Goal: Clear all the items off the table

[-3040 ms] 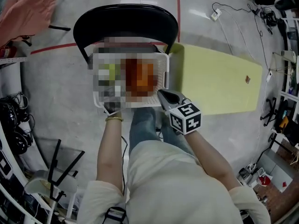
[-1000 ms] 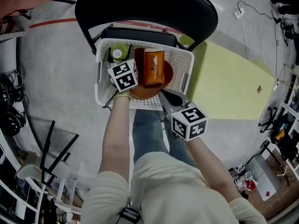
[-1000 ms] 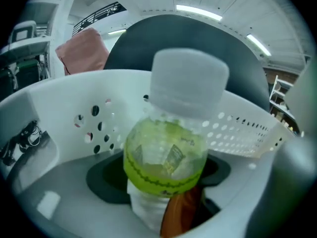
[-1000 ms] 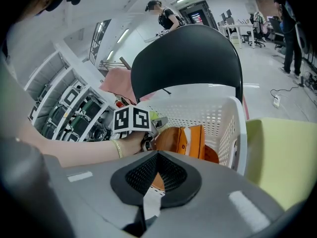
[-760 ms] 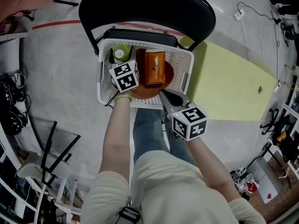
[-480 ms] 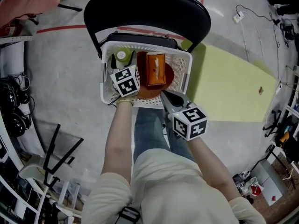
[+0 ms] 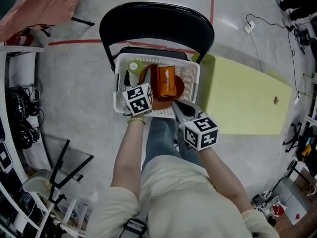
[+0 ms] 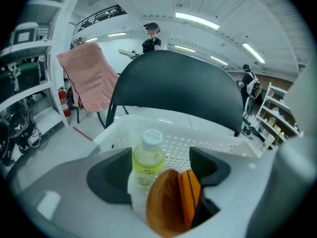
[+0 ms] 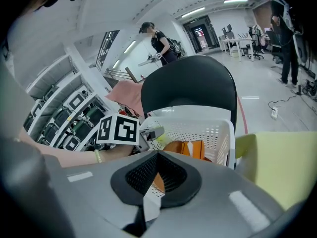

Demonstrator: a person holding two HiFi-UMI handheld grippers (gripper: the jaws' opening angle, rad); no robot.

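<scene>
1. The white plastic basket (image 7: pixel 192 86), with perforated walls and a rectangular shape, sits on the seat of a black chair (image 7: pixel 156 26) with a curved backrest.
2. The bottle (image 8: pixel 147 155) stands upright in the basket's left part, long axis vertical and white cap on top; it is clear plastic with yellow-green liquid.
3. The orange box (image 7: pixel 166 82) is a flat rectangle in the middle of the basket. In the head view its long axis runs from the person toward the chair back.
4. The orange bowl (image 7: pixel 180 87) is round and smooth. It lies under the box, just beside the bottle.
5. The left claw (image 8: pixel 158 170) is released, jaws wide apart above the basket's near-left part. The bottle shows between them but the pads do not touch it.
6. The right claw (image 9: pixel 157 175) is clenched with nothing in it, at the basket's near rim.
7. The yellow-green worktop (image 7: pixel 242 103) is flat and matte, to the right of the chair. A small reddish thing (image 7: pixel 276 100) lies near its far right end, too small to tell what it is.
</scene>
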